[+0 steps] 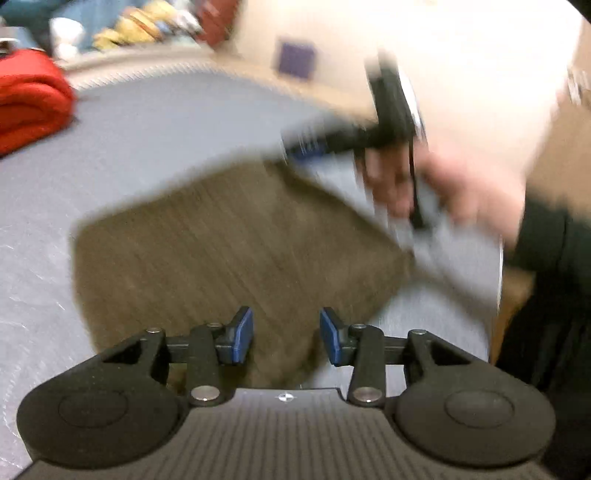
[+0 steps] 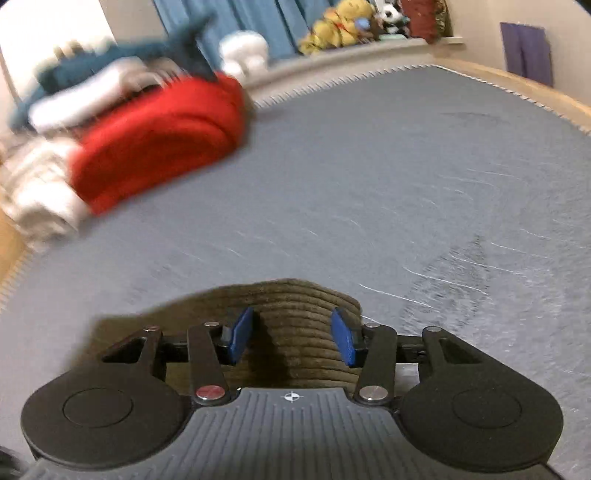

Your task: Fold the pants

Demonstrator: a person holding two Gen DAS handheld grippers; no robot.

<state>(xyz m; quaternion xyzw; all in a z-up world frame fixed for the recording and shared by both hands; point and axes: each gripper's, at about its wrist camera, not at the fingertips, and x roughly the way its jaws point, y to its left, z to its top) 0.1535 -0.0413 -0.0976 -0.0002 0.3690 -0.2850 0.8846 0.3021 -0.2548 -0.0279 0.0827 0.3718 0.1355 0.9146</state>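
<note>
Brown corduroy pants (image 1: 229, 251) lie folded flat on the grey bed cover (image 1: 155, 129). My left gripper (image 1: 286, 334) hovers over their near edge, open, with nothing pinched between the blue pads. At the pants' far right corner a person's hand (image 1: 461, 192) holds the right gripper, heavily blurred. In the right wrist view the right gripper (image 2: 293, 338) stands open over an edge of the pants (image 2: 295, 299). The ribbed cloth shows between and behind its blue pads, which do not visibly press on it.
A folded red blanket (image 2: 159, 140) lies at the far left of the bed (image 2: 369, 166), with white and teal clothes (image 2: 92, 85) piled behind it. Plush toys (image 2: 340, 26) line a ledge at the back. A dark sleeve (image 1: 554, 240) fills the right edge.
</note>
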